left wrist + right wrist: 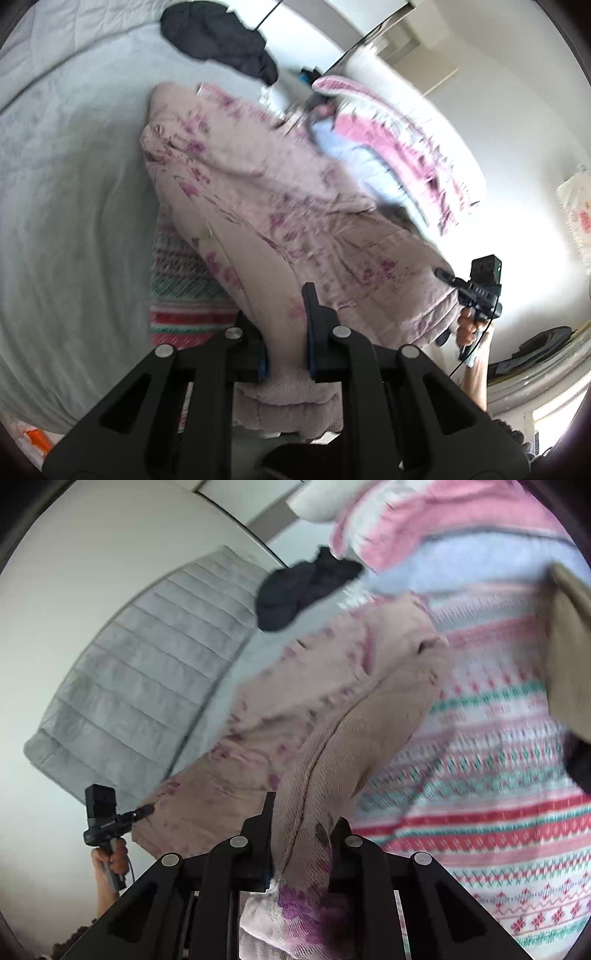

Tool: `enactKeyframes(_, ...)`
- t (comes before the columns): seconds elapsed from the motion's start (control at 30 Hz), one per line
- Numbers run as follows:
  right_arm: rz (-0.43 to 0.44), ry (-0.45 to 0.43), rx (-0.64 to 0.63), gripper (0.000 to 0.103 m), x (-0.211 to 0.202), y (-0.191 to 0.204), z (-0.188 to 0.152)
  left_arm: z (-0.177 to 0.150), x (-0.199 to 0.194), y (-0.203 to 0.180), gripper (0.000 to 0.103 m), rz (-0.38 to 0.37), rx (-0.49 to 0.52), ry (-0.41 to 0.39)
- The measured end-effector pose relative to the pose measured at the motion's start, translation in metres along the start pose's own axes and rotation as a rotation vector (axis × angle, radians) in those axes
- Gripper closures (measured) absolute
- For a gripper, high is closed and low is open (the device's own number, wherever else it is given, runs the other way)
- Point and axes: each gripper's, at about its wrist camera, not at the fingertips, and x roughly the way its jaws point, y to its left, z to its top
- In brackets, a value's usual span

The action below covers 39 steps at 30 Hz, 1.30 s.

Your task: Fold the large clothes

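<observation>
Both the left gripper (286, 328) and right gripper (301, 827) had their fingers pinched tight on the pink floral garment (266, 192), hanging over the bed (74, 184), so I'd keep both corners level and taut.

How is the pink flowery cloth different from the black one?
The pink flowery cloth is pale with purple flowers; the black cloth is plain and dark. The pink one is much bigger. The pink one is clamped in the left gripper and the right gripper and hangs between them; the black one lies bunched on the bed, touched by neither gripper. Both are soft fabric.
</observation>
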Motion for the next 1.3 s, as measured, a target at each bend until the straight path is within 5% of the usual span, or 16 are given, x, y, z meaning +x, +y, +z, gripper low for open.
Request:
enactKeyframes(0.37,0.082,-0.152,-0.095,0.087,-0.086,0.041,-0.03,-0.024,-0.077,-0.006,0.089,-0.073,0.004,-0.183)
enactKeyframes(0.6,0.072,-0.146,-0.101,0.087,-0.102,0.059,-0.055,-0.043,-0.094,-0.017,0.088,-0.082,0.026,-0.175)
enactKeyframes(0.7,0.067,-0.173,-0.052,0.087,-0.093,0.051,-0.038,-0.023,-0.084,-0.008,0.088,-0.07,-0.015,-0.179)
enactKeyframes(0.8,-0.096,-0.247,0.008,0.087,-0.077,0.036,0.0,0.015,-0.073,0.007,0.086,-0.037,-0.076,-0.214)
enactKeyframes(1.0,-0.218,-0.306,0.117,0.087,-0.031,-0.002,0.071,0.1,-0.034,0.031,0.086,0.076,-0.146,-0.326)
enactKeyframes(1.3,-0.367,-0.2,0.247,0.085,0.071,-0.096,0.142,0.186,0.085,0.066,0.08,0.253,-0.101,-0.233)
